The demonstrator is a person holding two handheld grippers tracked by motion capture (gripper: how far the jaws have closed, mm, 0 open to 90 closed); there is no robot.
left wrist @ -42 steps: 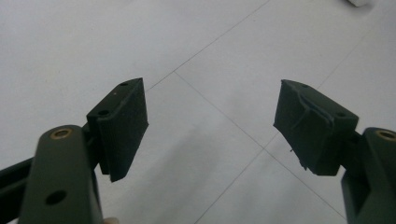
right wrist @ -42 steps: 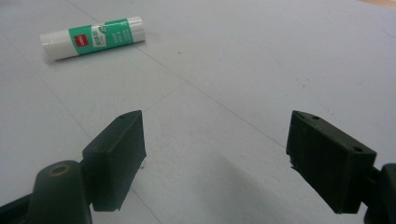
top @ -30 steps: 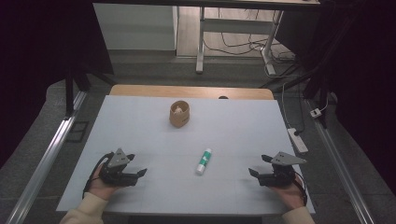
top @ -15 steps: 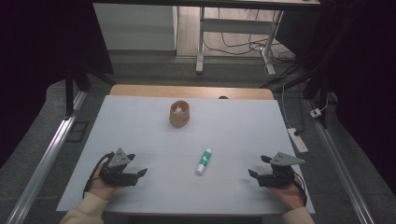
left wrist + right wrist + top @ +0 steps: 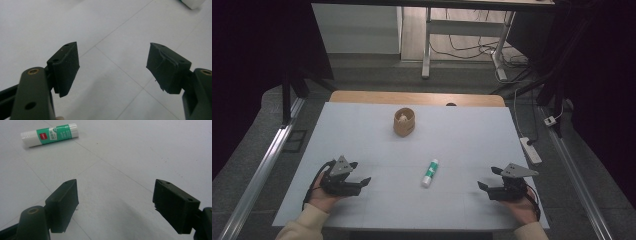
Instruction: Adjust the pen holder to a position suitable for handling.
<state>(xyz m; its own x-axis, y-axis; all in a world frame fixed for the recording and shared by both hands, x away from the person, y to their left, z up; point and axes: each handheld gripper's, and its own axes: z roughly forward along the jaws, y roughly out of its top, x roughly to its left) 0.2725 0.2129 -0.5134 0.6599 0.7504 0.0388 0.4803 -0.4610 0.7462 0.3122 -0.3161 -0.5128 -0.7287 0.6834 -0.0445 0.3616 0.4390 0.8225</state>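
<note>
Glue stick [image 5: 50, 135] has a green label with a small red brand patch and white print, seen in the right gripper view. The lettering is too small and blurred to read. In the high view the glue stick [image 5: 430, 173] label shows as a green band, nothing readable

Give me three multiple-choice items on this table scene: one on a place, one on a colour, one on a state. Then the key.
1. Where does the glue stick lie?
A. between the two grippers
B. inside the wooden cup
C. off the table

2. What colour is the glue stick's label?
A. red
B. green
C. blue

3. How do the left gripper and right gripper stand?
A. both shut
B. one clamped on the stick
C. both open, holding nothing

Key: 1 A, it lies on the table between them, nearer than the wooden cup; 2 B, green band; 3 C, jaws apart.
</note>
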